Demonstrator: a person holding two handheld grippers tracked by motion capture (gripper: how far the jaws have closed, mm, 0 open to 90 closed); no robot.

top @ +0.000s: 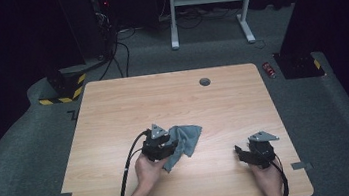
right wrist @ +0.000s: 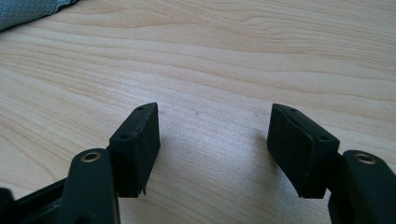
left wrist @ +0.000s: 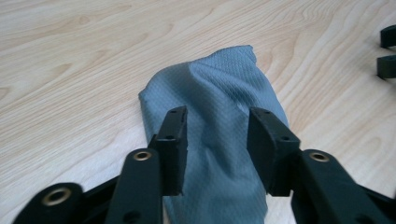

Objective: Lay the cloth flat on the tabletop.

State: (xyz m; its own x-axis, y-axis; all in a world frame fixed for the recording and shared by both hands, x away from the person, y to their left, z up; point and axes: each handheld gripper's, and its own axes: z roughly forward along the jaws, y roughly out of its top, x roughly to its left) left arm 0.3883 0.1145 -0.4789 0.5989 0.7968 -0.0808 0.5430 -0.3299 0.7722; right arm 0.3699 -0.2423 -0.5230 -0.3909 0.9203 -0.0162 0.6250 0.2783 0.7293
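Note:
A grey-blue cloth [top: 188,135] lies crumpled on the wooden table [top: 172,98], just right of my left gripper [top: 171,147]. In the left gripper view the cloth [left wrist: 219,88] runs as a raised fold between the two black jaws of the left gripper [left wrist: 217,128]. The jaws stand apart on either side of the fold, and the pads do not press on it. My right gripper [top: 240,151] rests near the table's front right, open, with bare wood between its jaws [right wrist: 212,128]. A corner of the cloth [right wrist: 23,9] shows at the top left of the right gripper view.
A round cable hole [top: 205,81] sits near the table's far edge. On the floor beyond are a red can [top: 270,69], a white desk frame [top: 206,3], a yellow-black striped base [top: 63,89] and cables. The right gripper's jaw tips [left wrist: 387,51] show far right in the left gripper view.

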